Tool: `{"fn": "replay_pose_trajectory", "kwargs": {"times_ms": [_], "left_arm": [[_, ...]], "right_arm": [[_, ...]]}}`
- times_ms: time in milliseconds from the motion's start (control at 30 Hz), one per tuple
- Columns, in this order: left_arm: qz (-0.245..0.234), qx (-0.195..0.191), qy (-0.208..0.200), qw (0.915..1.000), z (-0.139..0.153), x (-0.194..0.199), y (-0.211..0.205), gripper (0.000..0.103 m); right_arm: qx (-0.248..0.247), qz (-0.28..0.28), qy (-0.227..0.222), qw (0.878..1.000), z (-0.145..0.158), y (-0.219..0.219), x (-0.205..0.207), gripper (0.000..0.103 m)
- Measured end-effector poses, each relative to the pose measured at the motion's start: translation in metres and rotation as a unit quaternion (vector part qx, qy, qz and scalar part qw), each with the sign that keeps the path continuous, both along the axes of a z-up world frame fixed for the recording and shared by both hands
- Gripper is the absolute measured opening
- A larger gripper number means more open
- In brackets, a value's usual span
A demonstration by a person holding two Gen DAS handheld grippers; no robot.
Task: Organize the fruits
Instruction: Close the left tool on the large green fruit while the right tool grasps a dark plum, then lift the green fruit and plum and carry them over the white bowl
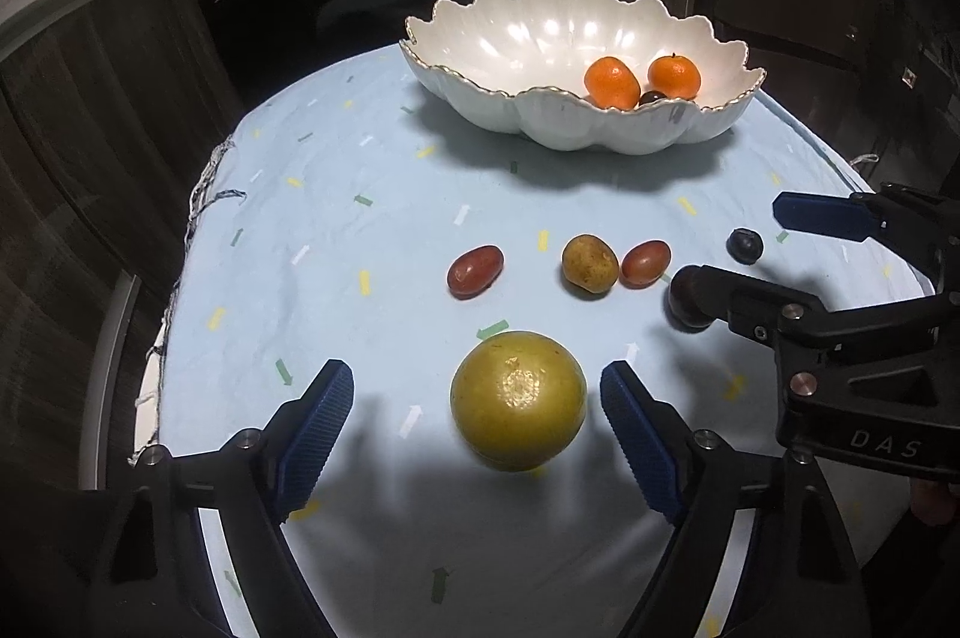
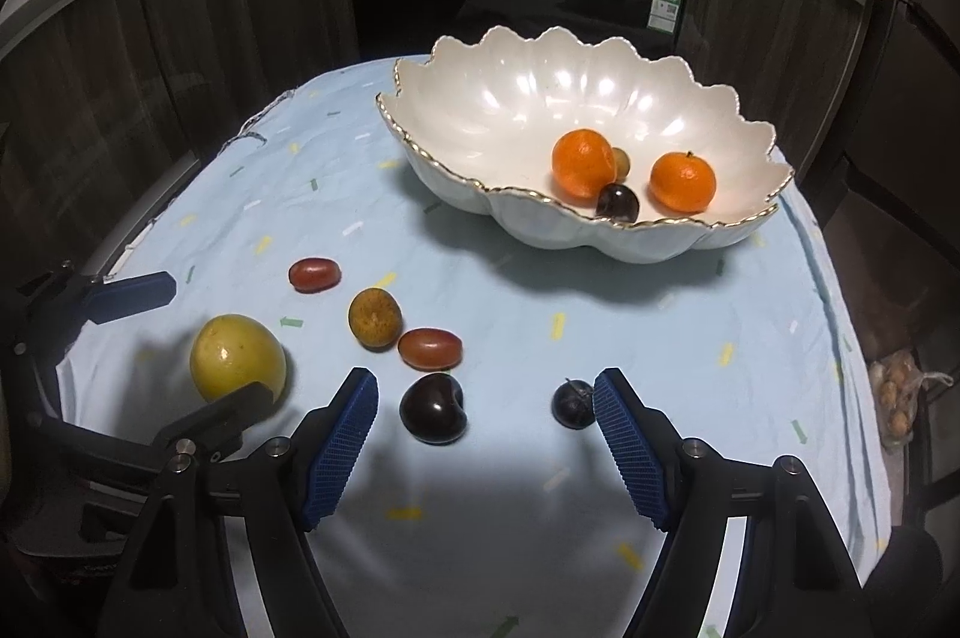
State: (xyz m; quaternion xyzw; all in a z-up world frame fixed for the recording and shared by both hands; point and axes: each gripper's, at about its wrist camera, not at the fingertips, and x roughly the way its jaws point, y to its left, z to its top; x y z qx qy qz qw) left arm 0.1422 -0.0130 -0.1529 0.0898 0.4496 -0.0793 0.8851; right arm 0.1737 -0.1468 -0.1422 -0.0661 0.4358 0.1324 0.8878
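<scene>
Claws both spread: left gripper (image 1: 477, 425) should straddle the yellow fruit (image 1: 518, 400) squarely, squeeze gently, lift toward the bowl (image 1: 480, 104); right gripper (image 2: 486, 449) waits beside it.

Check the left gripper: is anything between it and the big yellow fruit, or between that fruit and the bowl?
Nothing blocks the left gripper; its open jaws already flank the big yellow fruit. Toward the bowl, a red fruit and a brownish fruit lie on the cloth between, so lift over them.

Left gripper (image 1: 477, 407) low at near left, jaws spread wide, nothing gripped. Right gripper (image 2: 486, 413) alongside at right, jaws likewise wide, unloaded.
</scene>
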Motion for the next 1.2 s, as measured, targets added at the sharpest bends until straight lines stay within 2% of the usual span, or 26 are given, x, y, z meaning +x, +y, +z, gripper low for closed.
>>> {"fn": "replay_pose_trajectory", "kwargs": {"times_ms": [200,367,633,767,1000,1200], "left_arm": [[-0.004,-0.001,0.015,0.9999,-0.007,0.003,-0.001,0.074],[-0.011,0.000,0.023,0.9997,-0.013,0.004,-0.004,0.065],[-0.017,-0.006,0.033,0.9993,-0.016,0.005,-0.005,0.057],[-0.025,-0.008,0.035,0.9990,-0.017,0.005,-0.007,0.049],[-0.027,-0.011,0.035,0.9990,-0.016,0.006,-0.007,0.048],[-0.025,-0.010,0.035,0.9990,-0.016,0.006,-0.007,0.048]], "right_arm": [[0.003,0.014,0.017,1.000,-0.009,0.005,0.004,0.062],[0.006,0.019,0.028,0.999,-0.015,0.007,0.006,0.059],[0.010,0.023,0.045,0.999,-0.023,0.010,0.010,0.048],[0.018,0.026,0.057,0.998,-0.027,0.009,0.012,0.039],[0.024,0.037,0.059,0.997,-0.026,0.012,0.010,0.028],[0.026,0.036,0.056,0.997,-0.023,0.011,0.010,0.028]]}}
